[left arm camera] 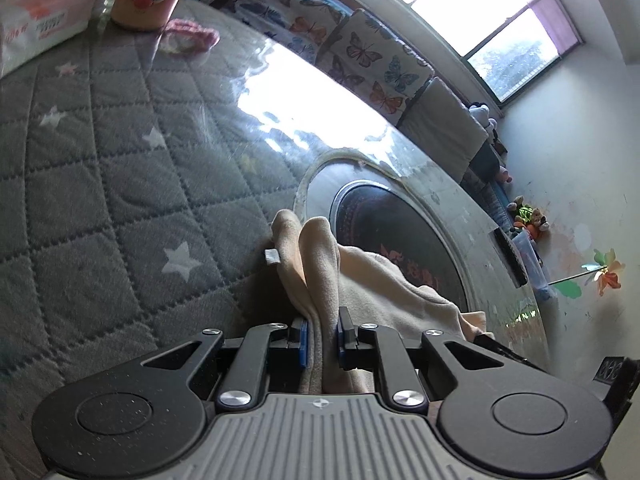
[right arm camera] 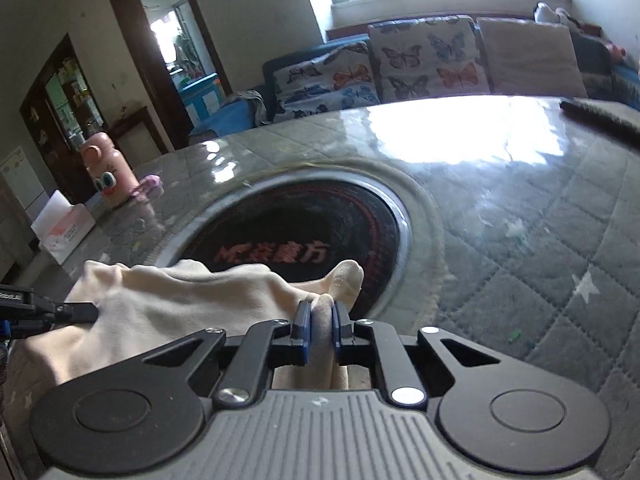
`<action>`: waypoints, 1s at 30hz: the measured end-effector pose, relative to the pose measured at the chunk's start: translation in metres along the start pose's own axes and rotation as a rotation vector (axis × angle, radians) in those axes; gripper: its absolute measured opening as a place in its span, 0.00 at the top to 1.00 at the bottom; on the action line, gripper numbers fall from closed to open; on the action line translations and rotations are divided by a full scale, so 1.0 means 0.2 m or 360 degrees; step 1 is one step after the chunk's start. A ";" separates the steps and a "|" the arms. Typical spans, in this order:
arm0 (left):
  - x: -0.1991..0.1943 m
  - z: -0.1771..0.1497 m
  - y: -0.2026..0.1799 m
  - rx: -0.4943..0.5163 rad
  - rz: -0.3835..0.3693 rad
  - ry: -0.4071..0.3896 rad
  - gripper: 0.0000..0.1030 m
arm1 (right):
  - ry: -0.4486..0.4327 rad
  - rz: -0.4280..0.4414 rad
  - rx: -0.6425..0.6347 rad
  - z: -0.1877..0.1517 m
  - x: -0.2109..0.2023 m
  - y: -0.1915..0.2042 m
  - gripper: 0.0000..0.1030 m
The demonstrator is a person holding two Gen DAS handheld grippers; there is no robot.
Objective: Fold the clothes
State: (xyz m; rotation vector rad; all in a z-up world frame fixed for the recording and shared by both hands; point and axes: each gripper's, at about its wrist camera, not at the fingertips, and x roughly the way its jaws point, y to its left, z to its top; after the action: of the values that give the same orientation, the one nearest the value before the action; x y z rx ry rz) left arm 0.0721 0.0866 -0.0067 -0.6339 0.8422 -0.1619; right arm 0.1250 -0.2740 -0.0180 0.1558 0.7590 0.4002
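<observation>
Both grips are on, fold not made yet. Left gripper (left arm camera: 322, 338) is pinched narrow on a bunched edge of the cream garment (left arm camera: 384, 284), cloth standing up just ahead of its pads. Right gripper (right arm camera: 321, 334) is clamped on another bunched edge of the same garment (right arm camera: 180, 300). The rest lies crumpled between the two tools (no flat panel, no crease visible). Beyond it: the dark round inset (right arm camera: 304, 232) in the quilted table (right arm camera: 560, 264). Left to do: spread, fold, lay down.
</observation>
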 end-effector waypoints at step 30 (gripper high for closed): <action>-0.60 0.28 0.45 -0.0102 0.0378 -0.0522 0.86 | -0.0091 0.0480 -0.0430 0.47 0.49 0.95 0.92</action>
State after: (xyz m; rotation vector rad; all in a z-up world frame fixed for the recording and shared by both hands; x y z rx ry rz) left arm 0.0237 0.2304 0.0472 -0.5953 0.6001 0.1816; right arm 0.1986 -0.0605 0.0394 0.0268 0.6193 0.7766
